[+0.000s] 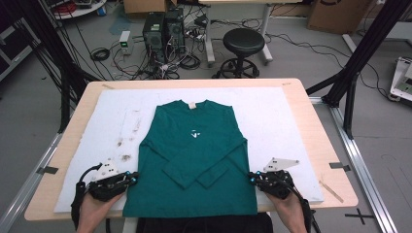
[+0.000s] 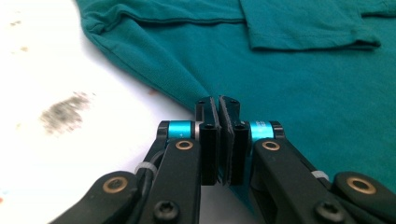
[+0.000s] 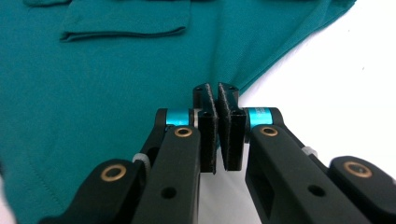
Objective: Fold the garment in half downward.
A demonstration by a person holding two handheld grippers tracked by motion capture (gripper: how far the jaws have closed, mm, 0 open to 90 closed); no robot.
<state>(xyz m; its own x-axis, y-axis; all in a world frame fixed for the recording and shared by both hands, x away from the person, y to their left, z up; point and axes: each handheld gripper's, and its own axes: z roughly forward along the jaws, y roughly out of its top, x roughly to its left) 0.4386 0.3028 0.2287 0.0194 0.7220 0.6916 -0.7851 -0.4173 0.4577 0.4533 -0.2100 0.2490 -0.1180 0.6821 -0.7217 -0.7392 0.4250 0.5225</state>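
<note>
Lying flat: green shirt (image 1: 194,160), sleeves folded across its front (small white logo), on the white mat (image 1: 272,111).
Left gripper (image 1: 132,178): clenched on the shirt's edge.
Right gripper (image 1: 252,178): likewise.

The high view looked forward and down over the table (image 1: 311,126); both gripper views sat close, sharing the green shirt (image 1: 194,160) near its front edge.
</note>
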